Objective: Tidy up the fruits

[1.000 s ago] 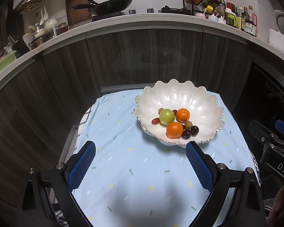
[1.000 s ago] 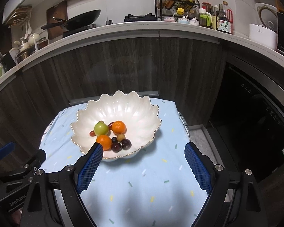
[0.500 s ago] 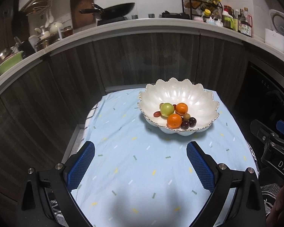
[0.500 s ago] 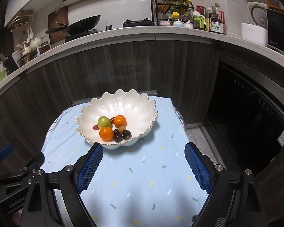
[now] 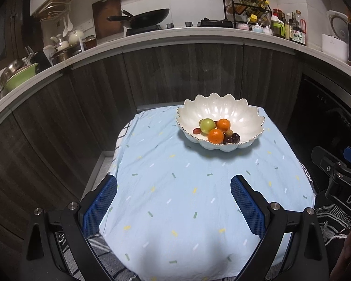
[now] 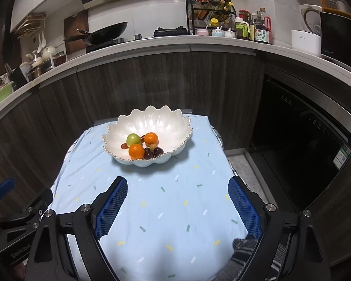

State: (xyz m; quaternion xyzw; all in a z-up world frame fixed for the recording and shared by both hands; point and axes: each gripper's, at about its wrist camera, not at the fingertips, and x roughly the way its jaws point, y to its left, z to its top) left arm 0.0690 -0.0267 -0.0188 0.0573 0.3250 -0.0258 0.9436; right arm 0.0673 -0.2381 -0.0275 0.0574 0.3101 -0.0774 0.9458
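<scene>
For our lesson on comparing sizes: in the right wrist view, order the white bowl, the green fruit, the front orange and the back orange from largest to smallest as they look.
1. white bowl
2. front orange, back orange and green fruit: all look much alike; the front orange sits nearer the camera, so no ranking.

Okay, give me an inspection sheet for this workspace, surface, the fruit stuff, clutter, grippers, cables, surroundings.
Surface: small table under a light blue tablecloth with confetti marks.
Job's things: white scalloped bowl at the far end of the cloth, holding two oranges, a green fruit and several small dark grapes.
Clutter: nothing seen on the cloth beside the bowl.
Grippers: left gripper open, nothing between its blue pads; right gripper open, also empty. Both are short of the bowl.
Cables: nothing seen.
Surroundings: dark wood cabinets, a counter with a wok, a bottle rack and a rice cooker.
</scene>
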